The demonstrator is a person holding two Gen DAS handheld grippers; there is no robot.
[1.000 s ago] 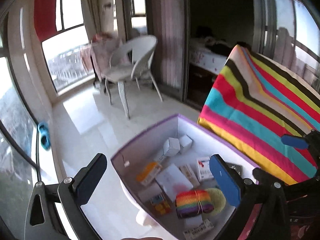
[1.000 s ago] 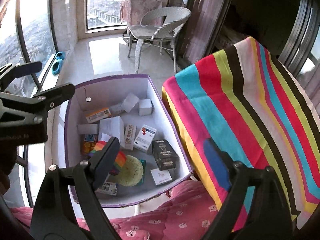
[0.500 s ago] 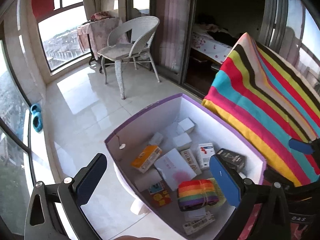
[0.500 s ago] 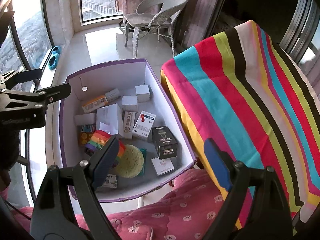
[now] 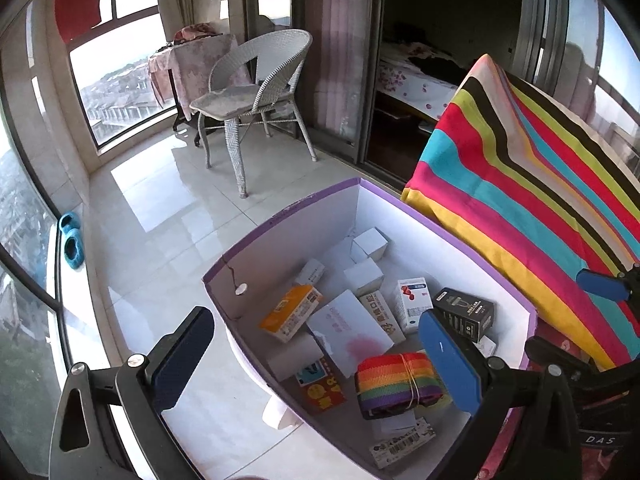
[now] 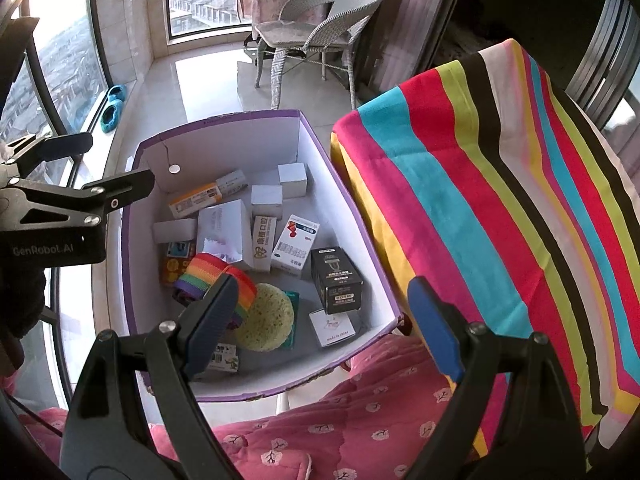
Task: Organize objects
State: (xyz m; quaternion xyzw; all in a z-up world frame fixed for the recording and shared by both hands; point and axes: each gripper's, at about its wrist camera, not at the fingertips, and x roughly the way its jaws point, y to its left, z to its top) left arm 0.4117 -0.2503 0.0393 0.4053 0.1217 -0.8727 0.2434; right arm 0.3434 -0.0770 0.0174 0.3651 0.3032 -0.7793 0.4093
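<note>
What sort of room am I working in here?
Most likely a glazed balcony or sunroom of a high-rise flat: tall windows over rooftops, a wicker chair on tiled floor, and a bed through the doorway.

Glossy tiled floor (image 5: 168, 216), matt cardboard box (image 6: 224, 144), woven wicker chair (image 5: 260, 80)

"GenRobot.AI" on left gripper (image 6: 56, 216) body ("made in china", small white box (image 6: 332, 326))
</note>
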